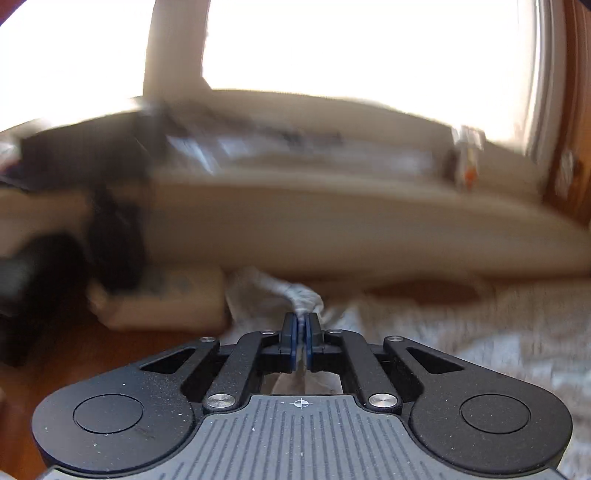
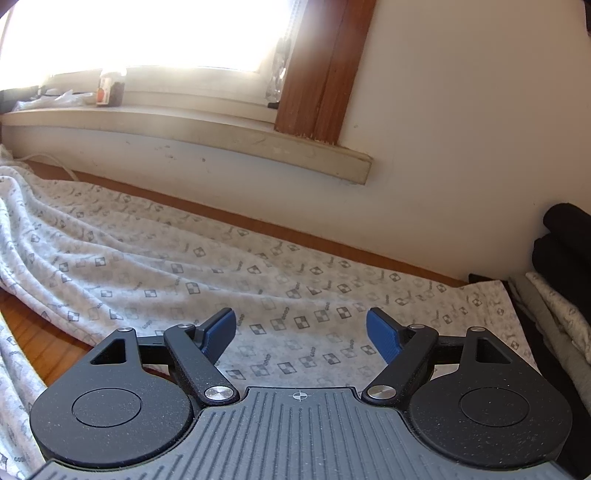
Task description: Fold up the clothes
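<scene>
My left gripper [image 1: 303, 320] pinches a bunched corner of the soft, light printed garment [image 2: 229, 258], which drapes limply ahead of my right gripper [image 2: 301, 334], jaws apart; edges and corners look the surest holds.

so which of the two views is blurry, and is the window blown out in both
Left wrist view: heavy motion smear; only the left gripper, shut on the patterned cloth, is sharp. Right wrist view: crisp, the open right gripper over the cloth. The window is blown out white in both.

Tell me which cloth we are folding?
Look under the cream window sill, on the wooden floor. The white patterned garment spreads there, printed with small grey checkered squares. The black folded clothes beside it are plain.
</scene>
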